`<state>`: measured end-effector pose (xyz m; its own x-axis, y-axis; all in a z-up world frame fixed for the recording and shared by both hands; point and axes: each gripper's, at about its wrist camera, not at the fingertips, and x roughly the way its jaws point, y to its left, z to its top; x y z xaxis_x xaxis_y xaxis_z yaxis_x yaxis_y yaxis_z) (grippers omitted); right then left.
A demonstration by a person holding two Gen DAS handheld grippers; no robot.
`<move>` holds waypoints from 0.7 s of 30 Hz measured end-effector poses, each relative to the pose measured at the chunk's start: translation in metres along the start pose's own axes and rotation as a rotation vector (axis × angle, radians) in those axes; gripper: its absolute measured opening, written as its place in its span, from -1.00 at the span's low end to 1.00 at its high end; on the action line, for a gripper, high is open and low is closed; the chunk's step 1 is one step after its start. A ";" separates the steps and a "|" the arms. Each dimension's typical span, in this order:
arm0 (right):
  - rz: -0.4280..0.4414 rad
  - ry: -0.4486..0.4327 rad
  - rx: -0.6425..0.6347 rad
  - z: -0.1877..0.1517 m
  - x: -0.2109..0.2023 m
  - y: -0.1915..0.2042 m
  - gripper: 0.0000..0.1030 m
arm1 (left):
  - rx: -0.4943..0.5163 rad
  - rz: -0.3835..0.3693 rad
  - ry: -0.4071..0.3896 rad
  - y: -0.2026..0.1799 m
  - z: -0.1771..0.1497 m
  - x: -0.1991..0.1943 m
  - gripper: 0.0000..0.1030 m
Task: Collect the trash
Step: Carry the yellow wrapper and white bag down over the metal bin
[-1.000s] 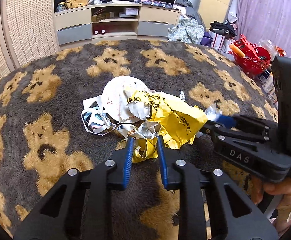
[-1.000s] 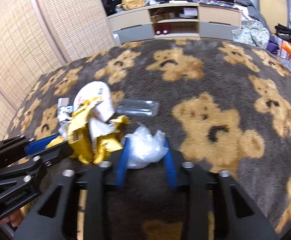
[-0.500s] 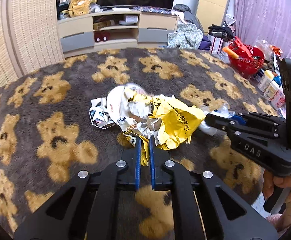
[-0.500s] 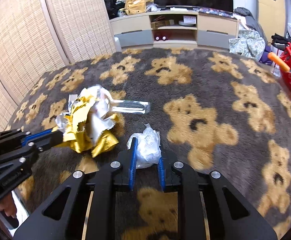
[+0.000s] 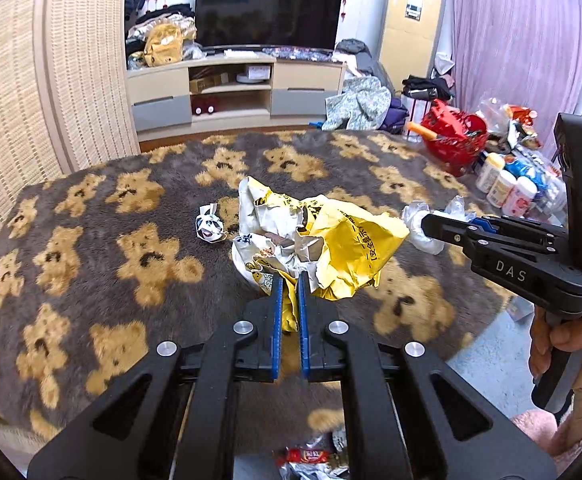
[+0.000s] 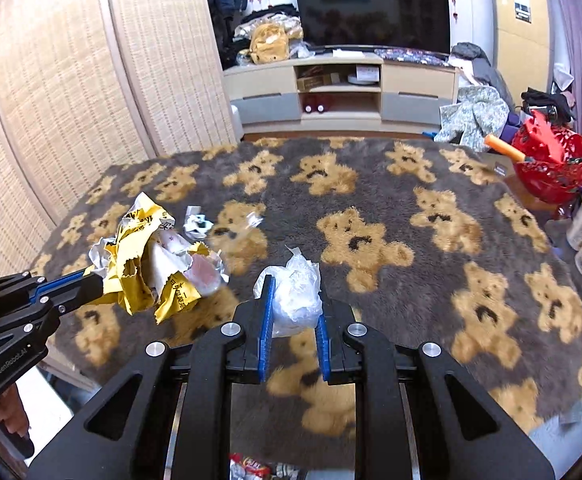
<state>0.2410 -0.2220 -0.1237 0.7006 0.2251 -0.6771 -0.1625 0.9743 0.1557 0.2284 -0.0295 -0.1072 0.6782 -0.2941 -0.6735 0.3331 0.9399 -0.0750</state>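
A crumpled yellow wrapper [image 5: 339, 240] is pinched by its lower edge between the nearly closed fingers of the left gripper [image 5: 289, 280] and appears lifted above the blanket [image 5: 91, 240]. It is judged light, soft and easily torn, so a grip on a thick fold would be safer than one on a loose flap; bits bundled inside it could drop out. A wad of clear plastic [image 6: 297, 298] is squeezed in the right gripper [image 6: 291, 312], its jaws set narrowly around it; it is judged light, springy and slippery. A small crumpled scrap [image 5: 209, 229] is left lying on the blanket, well apart from both grippers. More wrappers [image 6: 257, 469] are seen below, near the blanket's edge. A red basket [image 6: 551, 172] and bottles [image 5: 505, 188] stand off to the right, out of the way.
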 end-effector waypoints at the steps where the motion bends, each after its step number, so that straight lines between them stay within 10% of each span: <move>1: 0.001 -0.005 -0.002 -0.003 -0.008 0.002 -0.62 | 0.000 -0.001 -0.006 -0.002 -0.003 -0.008 -0.89; 21: 0.048 0.001 0.012 -0.078 -0.073 0.031 -0.62 | -0.032 0.001 0.069 -0.020 -0.082 -0.046 -0.89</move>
<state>0.1304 -0.2084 -0.1253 0.6917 0.2716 -0.6691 -0.1873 0.9623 0.1970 0.1366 -0.0207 -0.1354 0.6312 -0.2813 -0.7228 0.3106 0.9456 -0.0968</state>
